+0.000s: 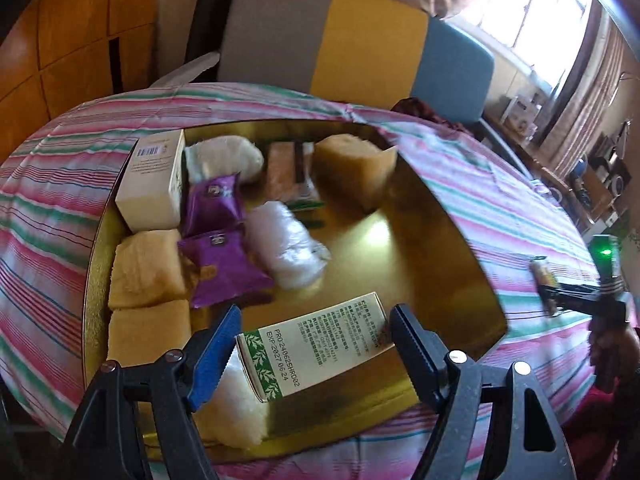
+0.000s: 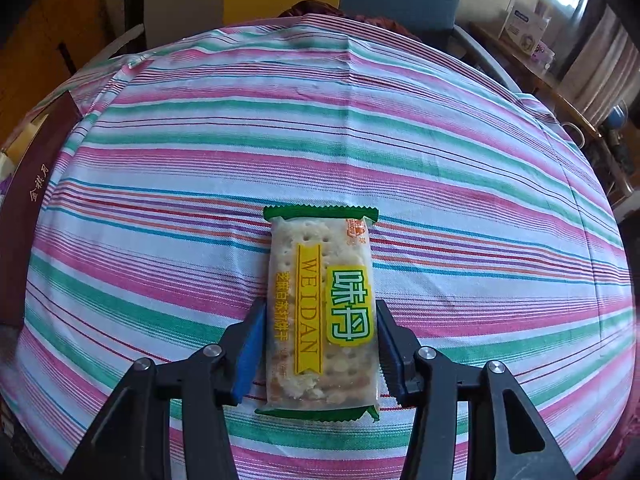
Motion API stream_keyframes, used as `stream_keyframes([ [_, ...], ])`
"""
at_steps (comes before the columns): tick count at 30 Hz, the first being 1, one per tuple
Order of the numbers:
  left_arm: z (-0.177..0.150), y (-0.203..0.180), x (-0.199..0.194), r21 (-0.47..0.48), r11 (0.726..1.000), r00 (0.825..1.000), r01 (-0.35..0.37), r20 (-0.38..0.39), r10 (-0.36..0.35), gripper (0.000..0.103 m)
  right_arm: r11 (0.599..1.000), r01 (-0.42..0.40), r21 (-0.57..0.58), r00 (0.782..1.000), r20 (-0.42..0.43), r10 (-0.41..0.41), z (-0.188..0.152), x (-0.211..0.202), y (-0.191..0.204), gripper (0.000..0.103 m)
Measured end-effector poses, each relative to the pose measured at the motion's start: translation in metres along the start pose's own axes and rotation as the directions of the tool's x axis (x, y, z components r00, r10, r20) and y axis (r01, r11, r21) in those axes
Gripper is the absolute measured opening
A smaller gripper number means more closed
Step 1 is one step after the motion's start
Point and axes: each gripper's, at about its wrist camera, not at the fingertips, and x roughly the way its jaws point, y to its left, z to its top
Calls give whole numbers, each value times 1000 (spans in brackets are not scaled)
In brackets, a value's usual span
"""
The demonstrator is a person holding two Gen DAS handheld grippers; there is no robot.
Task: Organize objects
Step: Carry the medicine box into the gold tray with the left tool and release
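My left gripper [image 1: 314, 316] is shut on a white box with green leaf print [image 1: 320, 344], held by its ends over the near part of a gold tray [image 1: 400, 240]. The tray holds a white box [image 1: 154, 184], two purple packets [image 1: 218, 240], sponge cakes [image 1: 144, 268], white wrapped rolls [image 1: 288, 248] and a cracker packet [image 1: 286, 176]. My right gripper [image 2: 320, 306] is shut on a green-edged cracker packet [image 2: 320, 300] lying lengthwise between its pads on the striped cloth. In the left wrist view this gripper [image 1: 556, 292] shows at the far right, in a hand [image 1: 612, 344].
A pink, green and white striped tablecloth [image 2: 360, 140] covers the table. A dark maroon box wall [image 2: 32, 200] stands at the left edge of the right wrist view. Grey, yellow and blue chair backs [image 1: 372, 44] line the far side. A cluttered shelf [image 1: 592, 176] is at the right.
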Motion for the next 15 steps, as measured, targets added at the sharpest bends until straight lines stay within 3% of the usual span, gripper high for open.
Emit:
stream_keyframes([
  [6,-2,2,25,5,1000,999,-17,-52,17,81,1000,-1,-1,1000,0,1,-1,-1,0,52],
  [11,-7,5,28,-6,1000,998,-30,-50,30,81,1000,0,-2,1000,1,0,-3,-3,0,52],
  [15,-7,3,32,36,996,995,-83,-50,85,81,1000,3,-4,1000,2,-3,-3,-4,1,52],
])
